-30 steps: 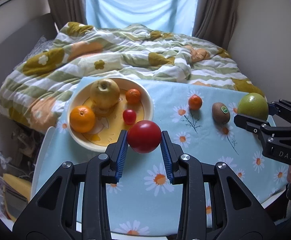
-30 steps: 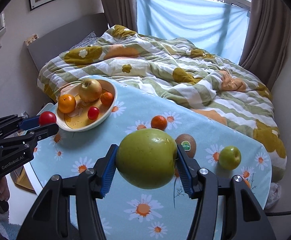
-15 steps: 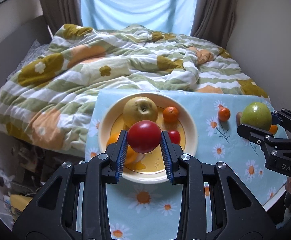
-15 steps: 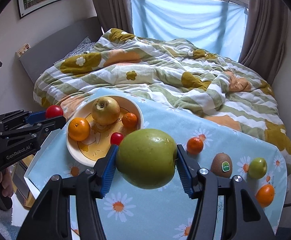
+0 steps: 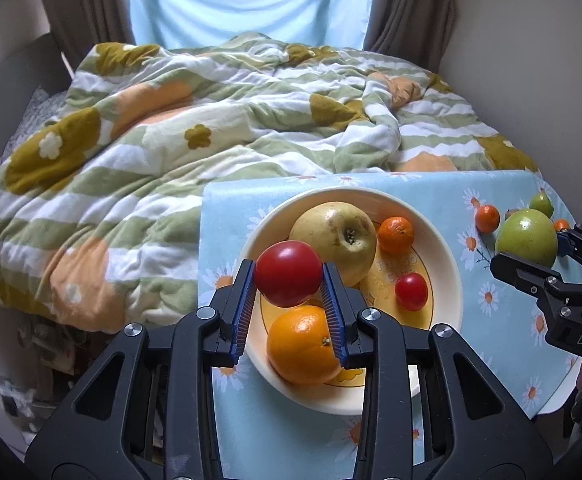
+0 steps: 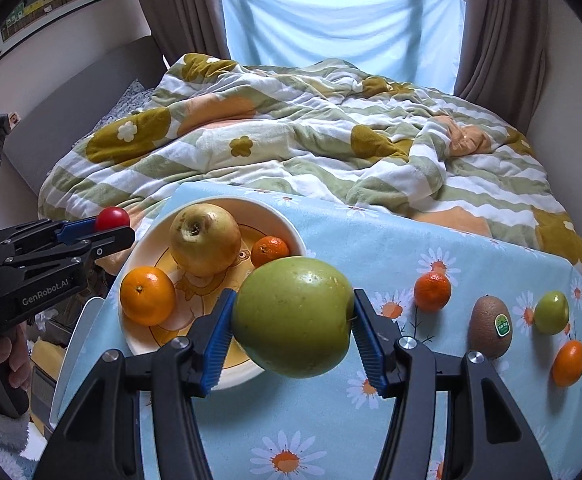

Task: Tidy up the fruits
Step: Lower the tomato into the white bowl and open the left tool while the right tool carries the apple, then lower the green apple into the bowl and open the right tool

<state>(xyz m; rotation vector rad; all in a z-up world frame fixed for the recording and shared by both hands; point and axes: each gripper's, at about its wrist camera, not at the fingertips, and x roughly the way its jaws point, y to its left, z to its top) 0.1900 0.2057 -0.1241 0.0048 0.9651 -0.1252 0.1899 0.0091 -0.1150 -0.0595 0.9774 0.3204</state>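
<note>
My left gripper [image 5: 289, 280] is shut on a red tomato [image 5: 288, 273] and holds it above the left part of the cream bowl [image 5: 443, 256]. The bowl holds a yellow apple [image 5: 335, 236], a big orange [image 5: 303, 346], a mandarin [image 5: 395, 234] and a small red tomato [image 5: 411, 291]. My right gripper [image 6: 293, 320] is shut on a large green apple [image 6: 293, 316], above the bowl's right rim [image 6: 291, 232]. On the table to the right lie a mandarin [image 6: 432, 291], a kiwi [image 6: 490, 332], a small green fruit [image 6: 551, 312] and another orange fruit [image 6: 568, 362].
The table carries a light blue daisy cloth [image 6: 371, 248]. Behind it lies a bed with a rumpled green, white and orange blanket [image 6: 311, 136]. Curtains [image 6: 495, 28] and a window are at the back. A white chair edge [image 6: 75, 340] stands left of the table.
Both grippers have moved left and closer over the bowl with their fruit. The bowl now sits right under the red tomato, and the green apple hangs over its right rim.
</note>
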